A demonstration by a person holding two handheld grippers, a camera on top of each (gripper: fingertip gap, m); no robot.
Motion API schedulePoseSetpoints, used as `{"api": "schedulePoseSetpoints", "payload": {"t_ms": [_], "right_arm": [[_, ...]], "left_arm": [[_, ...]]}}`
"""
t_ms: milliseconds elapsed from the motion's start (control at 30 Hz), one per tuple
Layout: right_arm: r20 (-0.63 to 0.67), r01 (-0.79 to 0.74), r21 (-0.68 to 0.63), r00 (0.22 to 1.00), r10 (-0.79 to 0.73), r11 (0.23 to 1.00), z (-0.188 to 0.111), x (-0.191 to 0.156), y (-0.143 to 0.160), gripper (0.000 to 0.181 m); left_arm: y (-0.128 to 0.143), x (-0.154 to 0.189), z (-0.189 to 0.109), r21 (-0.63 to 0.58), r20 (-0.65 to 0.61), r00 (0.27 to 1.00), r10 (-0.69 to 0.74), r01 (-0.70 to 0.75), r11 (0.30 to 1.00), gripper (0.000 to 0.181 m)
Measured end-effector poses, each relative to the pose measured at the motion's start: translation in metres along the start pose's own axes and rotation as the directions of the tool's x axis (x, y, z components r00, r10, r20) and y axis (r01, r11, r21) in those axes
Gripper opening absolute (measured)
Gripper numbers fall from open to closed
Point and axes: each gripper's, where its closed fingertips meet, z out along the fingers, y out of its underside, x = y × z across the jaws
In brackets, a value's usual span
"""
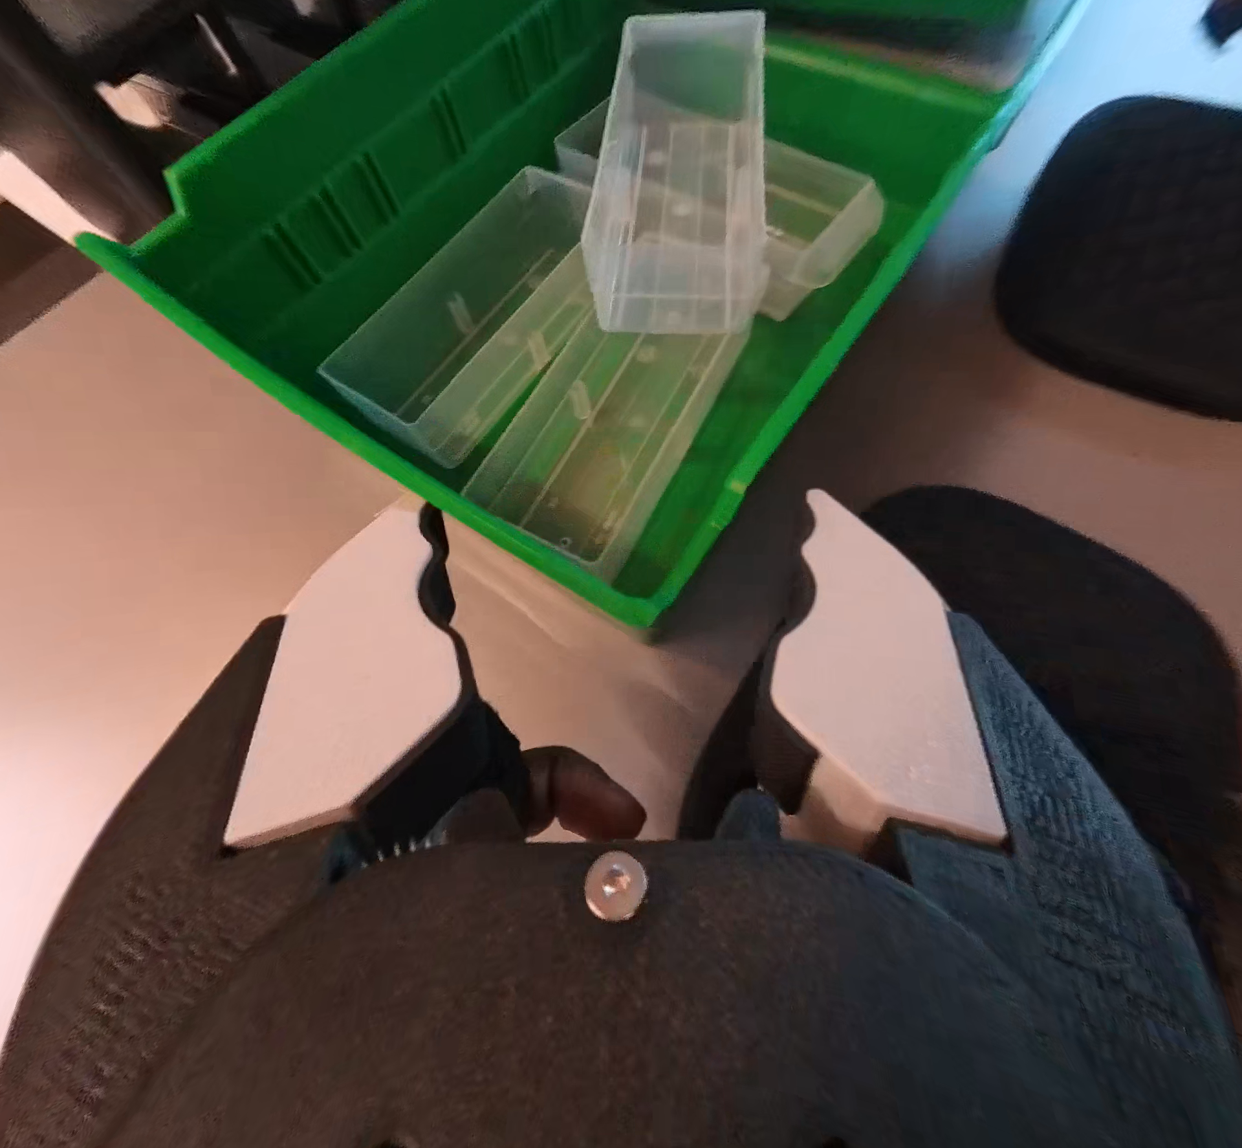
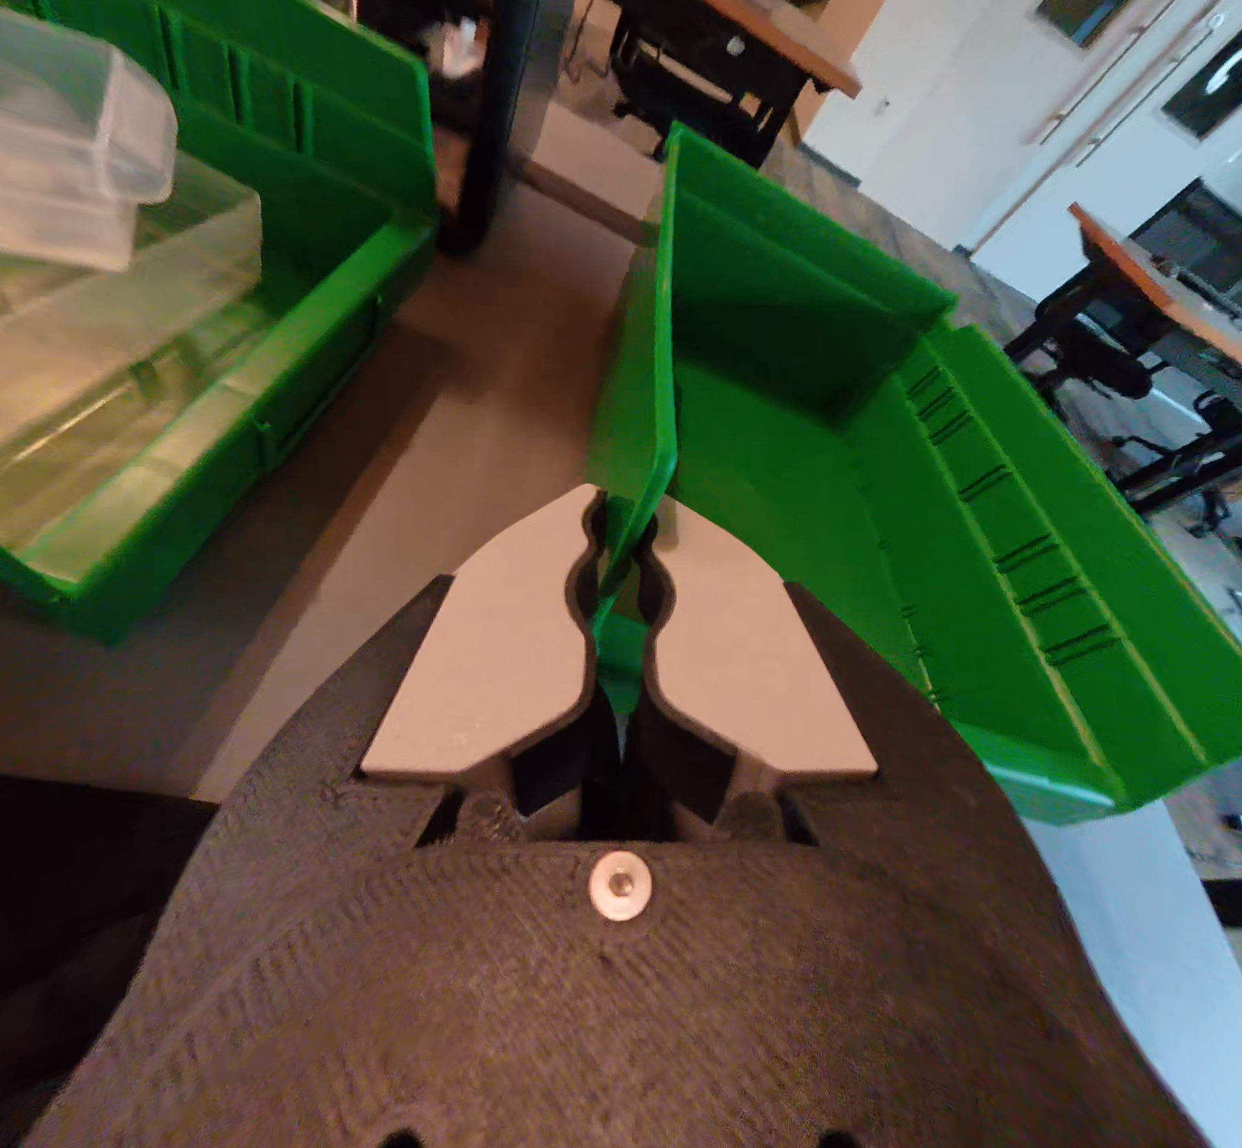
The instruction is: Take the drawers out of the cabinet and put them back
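Observation:
In the left wrist view a green bin (image 1: 349, 174) sits on a tan table and holds several clear plastic drawers. One drawer (image 1: 679, 194) lies tilted on top of the others (image 1: 457, 309). My left gripper (image 1: 618, 510) is open and empty, its fingers either side of the bin's near corner. In the right wrist view my right gripper (image 2: 628, 510) is shut on the side wall of a second, empty green bin (image 2: 773, 443), which hangs tilted. The first bin (image 2: 322, 188) with the clear drawers (image 2: 134, 336) shows at the left. No cabinet is in view.
The tan table top (image 1: 134, 510) reaches left of the bin. Black padded chairs (image 1: 1129, 255) stand at its right edge. A dark post (image 2: 511, 73) rises behind the gap between the bins. Desks (image 2: 726, 20) and a white wall lie beyond.

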Motion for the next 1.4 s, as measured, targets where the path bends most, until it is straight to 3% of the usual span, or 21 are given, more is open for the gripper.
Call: {"api": "schedulePoseSetpoints", "payload": {"t_ms": [133,400,633,800,900,1000,1100,1200,1300,1400], "right_arm": [[-0.053,-0.002,0.119,0.999,0.008,0.993,-0.013,0.014,-0.017,0.007],[-0.171,0.081,0.225,0.984,-0.043,0.971,-0.038,0.031,-0.041,0.010],[-0.188,0.066,0.304,0.982,-0.008,0.950,-0.060,0.044,-0.058,0.010],[-0.267,0.173,0.399,0.962,-0.066,0.900,-0.088,0.051,-0.081,0.009],[-0.305,0.273,0.440,0.941,-0.144,0.855,-0.109,0.046,-0.099,0.009],[-0.285,0.274,0.527,0.949,-0.136,0.805,-0.132,0.036,-0.121,0.009],[-0.216,0.260,0.606,0.963,-0.159,0.752,-0.151,0.017,-0.139,0.010],[-0.148,0.273,0.663,0.960,-0.236,0.697,-0.162,-0.011,-0.155,0.010],[-0.110,0.325,0.703,0.929,-0.355,0.633,-0.167,-0.049,-0.169,0.010],[-0.077,0.383,0.738,0.866,-0.495,0.556,-0.171,-0.090,-0.179,0.010]], "left_arm": [[-0.003,0.000,0.007,0.001,0.033,0.999,0.023,-0.024,1.000,0.094],[-0.017,0.014,0.031,0.033,0.060,0.991,0.119,-0.121,0.992,0.086],[-0.038,0.047,0.055,0.080,-0.019,0.984,0.176,-0.174,0.981,0.079],[-0.052,0.058,0.077,0.060,-0.036,0.969,0.243,-0.241,0.969,0.078],[-0.068,0.070,0.097,0.118,-0.092,0.972,0.217,-0.206,0.971,0.079],[-0.085,0.085,0.105,0.184,-0.191,0.958,0.212,-0.177,0.967,0.077],[-0.130,0.062,0.069,0.372,-0.043,0.985,0.168,-0.140,0.918,0.076],[-0.176,0.041,0.000,0.568,0.239,0.947,0.214,-0.315,0.760,0.074],[-0.195,0.055,-0.036,0.520,0.361,0.831,0.423,-0.556,0.648,0.073],[-0.207,0.057,-0.059,0.407,0.504,0.638,0.583,-0.770,0.491,0.070]]}}
